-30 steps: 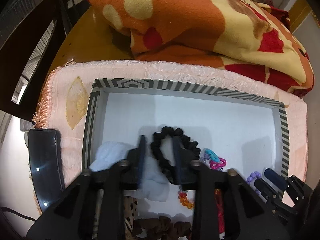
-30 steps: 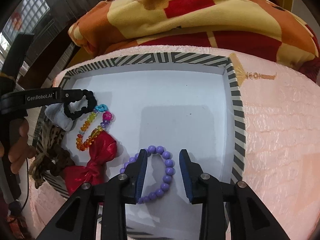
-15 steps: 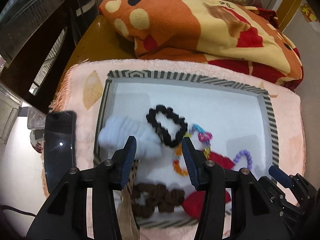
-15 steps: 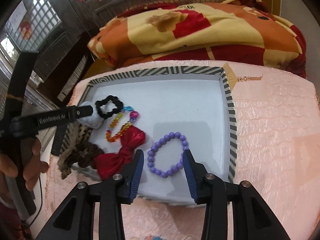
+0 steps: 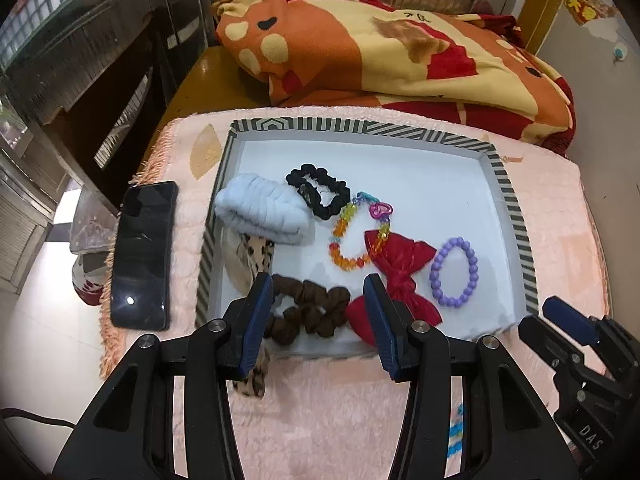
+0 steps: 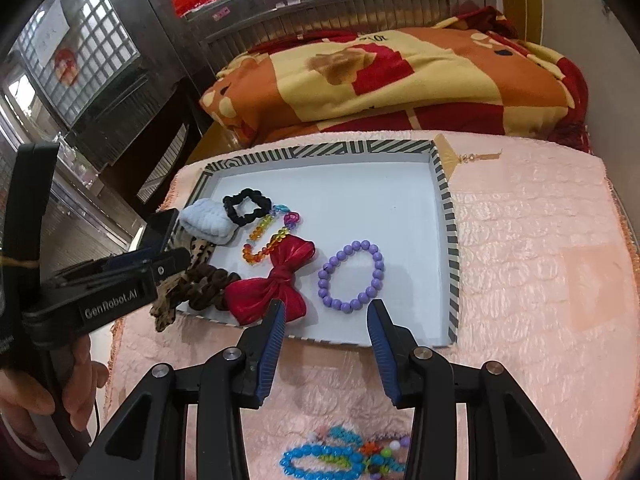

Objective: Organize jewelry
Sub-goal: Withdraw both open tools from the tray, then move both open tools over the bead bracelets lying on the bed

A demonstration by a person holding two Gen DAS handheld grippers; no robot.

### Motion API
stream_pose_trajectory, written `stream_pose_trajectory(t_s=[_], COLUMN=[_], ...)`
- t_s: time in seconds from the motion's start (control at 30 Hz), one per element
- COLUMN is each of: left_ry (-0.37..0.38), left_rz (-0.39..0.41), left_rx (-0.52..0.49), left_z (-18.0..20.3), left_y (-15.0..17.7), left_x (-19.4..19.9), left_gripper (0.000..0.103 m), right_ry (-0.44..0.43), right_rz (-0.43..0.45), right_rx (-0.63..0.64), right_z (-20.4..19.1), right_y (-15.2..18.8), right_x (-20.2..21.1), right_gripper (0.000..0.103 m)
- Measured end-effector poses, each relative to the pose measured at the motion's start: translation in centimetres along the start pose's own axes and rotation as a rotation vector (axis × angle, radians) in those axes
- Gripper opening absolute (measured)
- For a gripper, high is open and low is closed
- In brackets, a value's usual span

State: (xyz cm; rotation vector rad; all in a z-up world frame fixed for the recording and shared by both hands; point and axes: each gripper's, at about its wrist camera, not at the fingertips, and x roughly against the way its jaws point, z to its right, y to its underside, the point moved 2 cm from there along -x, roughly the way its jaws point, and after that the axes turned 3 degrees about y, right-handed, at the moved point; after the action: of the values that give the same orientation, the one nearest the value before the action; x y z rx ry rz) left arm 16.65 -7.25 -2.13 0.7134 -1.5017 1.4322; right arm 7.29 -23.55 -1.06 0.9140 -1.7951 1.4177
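Observation:
A striped-rim tray (image 5: pixel 516 216) (image 6: pixel 448 216) on a pink mat holds a black scrunchie (image 5: pixel 320 194) (image 6: pixel 247 210), a pale blue scrunchie (image 5: pixel 260 210), a rainbow bead bracelet (image 5: pixel 356 236) (image 6: pixel 266 242), a red bow (image 5: pixel 404 276) (image 6: pixel 276 284), a purple bead bracelet (image 5: pixel 454 272) (image 6: pixel 352 276), a brown scrunchie (image 5: pixel 308 310) and a leopard scrunchie (image 5: pixel 256 254). My left gripper (image 5: pixel 320 292) is open and empty above the tray's near edge. My right gripper (image 6: pixel 326 318) is open and empty, near the tray's front rim. Loose blue beads (image 6: pixel 324 460) lie on the mat below it.
A black phone (image 5: pixel 144 252) lies on the mat left of the tray. A folded orange, yellow and red blanket (image 5: pixel 380 52) (image 6: pixel 400 76) is piled behind the tray. Dark furniture and a metal grille stand at the left. The pink mat (image 6: pixel 532 264) extends right of the tray.
Both grippers have pulled back and up from the tray. The left one let go of the black scrunchie, the right one left the purple bracelet lying in the tray; both jaws opened wider.

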Motion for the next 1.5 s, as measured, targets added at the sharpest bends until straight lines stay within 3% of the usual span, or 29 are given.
stream_pose_trajectory(t_s=[0.9,1.5], left_ry=[0.016,0.036], left_rz=[0.01,-0.029], left_rx=[-0.02,-0.053], left_z=[1.7,3.0], left_y=[7.9,11.5], left_x=[4.2,4.2], left_gripper=[0.047,0.047], right_ry=[0.027,0.079], right_rz=[0.011,-0.02], right_rx=[-0.009,-0.053], right_z=[-0.2,3.2], right_y=[6.3,10.5], right_x=[5.0,6.6], right_gripper=[0.042,0.05])
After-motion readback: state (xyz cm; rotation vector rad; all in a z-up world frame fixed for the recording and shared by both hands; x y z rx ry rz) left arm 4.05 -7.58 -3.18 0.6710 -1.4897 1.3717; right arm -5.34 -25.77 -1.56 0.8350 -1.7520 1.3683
